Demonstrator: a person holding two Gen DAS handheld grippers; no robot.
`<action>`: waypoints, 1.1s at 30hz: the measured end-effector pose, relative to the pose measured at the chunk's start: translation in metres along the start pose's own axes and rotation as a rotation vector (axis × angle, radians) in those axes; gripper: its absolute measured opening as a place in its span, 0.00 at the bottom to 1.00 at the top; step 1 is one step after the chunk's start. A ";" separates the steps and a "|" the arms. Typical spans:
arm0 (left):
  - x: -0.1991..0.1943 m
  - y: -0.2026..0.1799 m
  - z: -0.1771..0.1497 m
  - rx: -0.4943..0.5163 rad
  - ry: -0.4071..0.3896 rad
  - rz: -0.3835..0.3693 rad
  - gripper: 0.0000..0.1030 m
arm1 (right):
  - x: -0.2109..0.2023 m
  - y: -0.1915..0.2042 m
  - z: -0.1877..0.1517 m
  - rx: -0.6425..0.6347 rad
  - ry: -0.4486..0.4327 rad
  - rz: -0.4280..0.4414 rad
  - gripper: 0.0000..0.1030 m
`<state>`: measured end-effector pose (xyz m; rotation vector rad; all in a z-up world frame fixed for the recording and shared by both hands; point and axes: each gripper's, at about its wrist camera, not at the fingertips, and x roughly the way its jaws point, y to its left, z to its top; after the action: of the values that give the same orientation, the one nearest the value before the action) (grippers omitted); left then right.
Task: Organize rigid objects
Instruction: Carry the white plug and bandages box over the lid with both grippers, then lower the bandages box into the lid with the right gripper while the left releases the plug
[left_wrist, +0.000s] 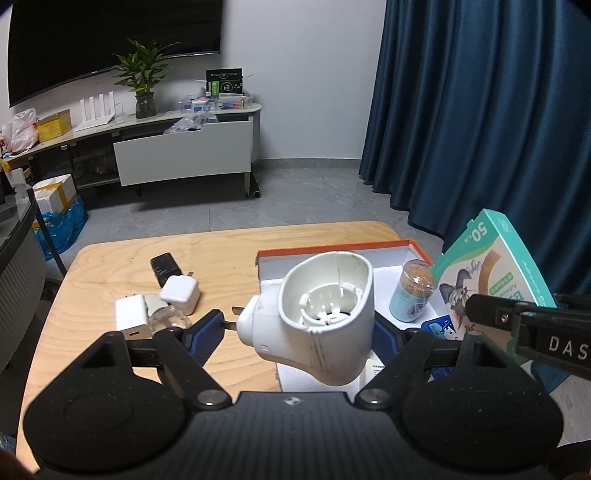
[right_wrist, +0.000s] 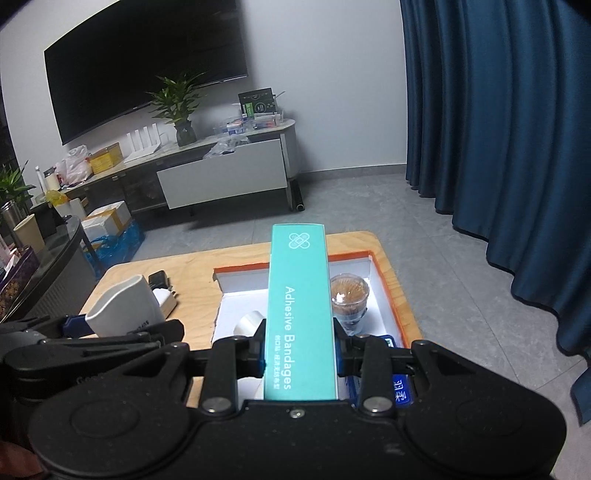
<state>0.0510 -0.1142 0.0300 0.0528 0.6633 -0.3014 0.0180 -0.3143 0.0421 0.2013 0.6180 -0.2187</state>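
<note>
Your left gripper (left_wrist: 295, 325) carries the white plug-in device (left_wrist: 317, 317) between its blue pads, jaws spread wide around the body. It hangs above the near-left edge of the orange-rimmed box (left_wrist: 332, 252), cup opening facing the camera, prongs pointing left.

Your right gripper (right_wrist: 300, 354) is clamped narrow on the teal bandage box (right_wrist: 298, 314), which stands on edge along the fingers and is lifted over the same tray. Below it in the tray: a toothpick jar (right_wrist: 349, 299) at the right, a blue packet (left_wrist: 439, 328) nearer you.

On the wooden table (left_wrist: 122, 258), left of the tray: two white chargers (left_wrist: 181, 293) and a black adapter (left_wrist: 165, 266).
</note>
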 end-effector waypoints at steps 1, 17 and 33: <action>0.001 -0.001 0.001 0.000 0.000 -0.001 0.81 | 0.001 -0.001 0.001 0.000 0.000 -0.002 0.37; 0.017 -0.007 0.008 0.002 0.022 -0.022 0.81 | 0.025 -0.013 0.015 0.016 0.018 -0.016 0.37; 0.042 -0.008 0.018 -0.015 0.052 -0.029 0.81 | 0.055 -0.012 0.023 -0.008 0.056 -0.020 0.37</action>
<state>0.0904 -0.1352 0.0190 0.0363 0.7180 -0.3237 0.0708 -0.3388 0.0267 0.1946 0.6769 -0.2305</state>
